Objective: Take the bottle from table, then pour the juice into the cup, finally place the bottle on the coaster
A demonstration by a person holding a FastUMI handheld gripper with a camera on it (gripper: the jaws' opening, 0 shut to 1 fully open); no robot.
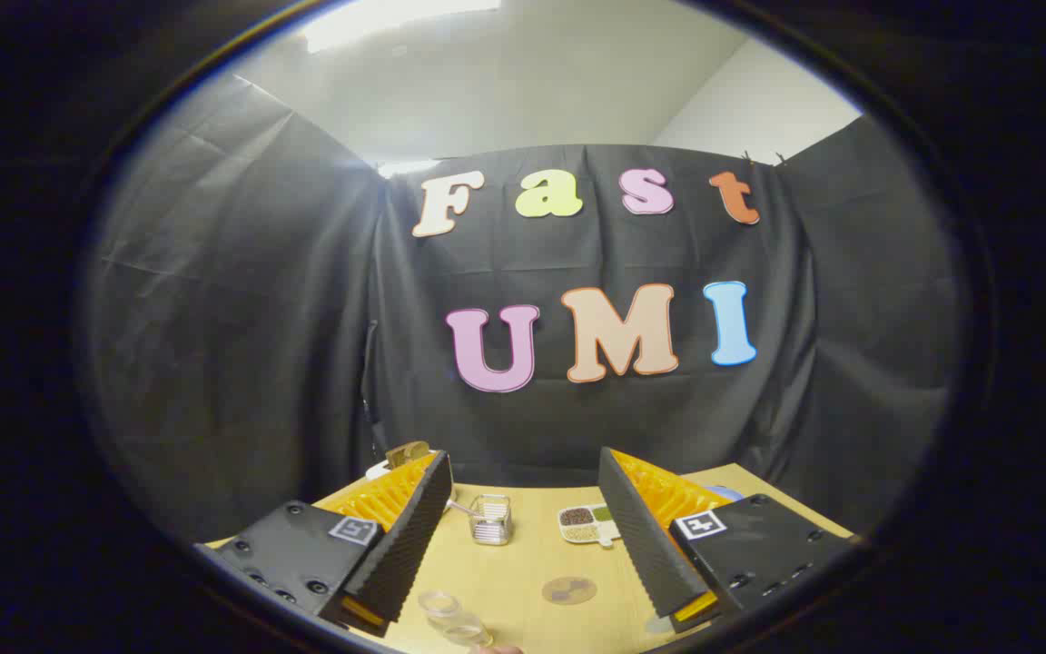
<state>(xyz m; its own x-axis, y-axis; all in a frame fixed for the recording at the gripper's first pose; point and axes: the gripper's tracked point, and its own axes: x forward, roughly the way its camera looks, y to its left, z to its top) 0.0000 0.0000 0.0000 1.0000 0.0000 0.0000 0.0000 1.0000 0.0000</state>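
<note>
Hand-held gripper (523, 536) held above the wooden surface (523, 563), fingers spread wide, nothing between them. Landmark: the round coaster (569, 590), flat on the surface between the fingers, nearer the right one.

Left to right:
- Brownish object (408, 451) behind the left finger's tip, far-left of the coaster, mostly hidden, can't tell what it is.
- Clear bottle (455, 620), near-left of the coaster, closest thing to the gripper, just inside the left finger. Partly cut off; can't tell upright or lying.
- Clear square container (490, 520), beyond the coaster and slightly left, something thin sticking out of it to the left.
- Small divided tray (587, 524) with dark, green and pale fillings, beyond the coaster, just right of the container, apart from it.
- Blue item (725, 493) peeking over the right finger, far-right of the coaster, mostly hidden.
</note>
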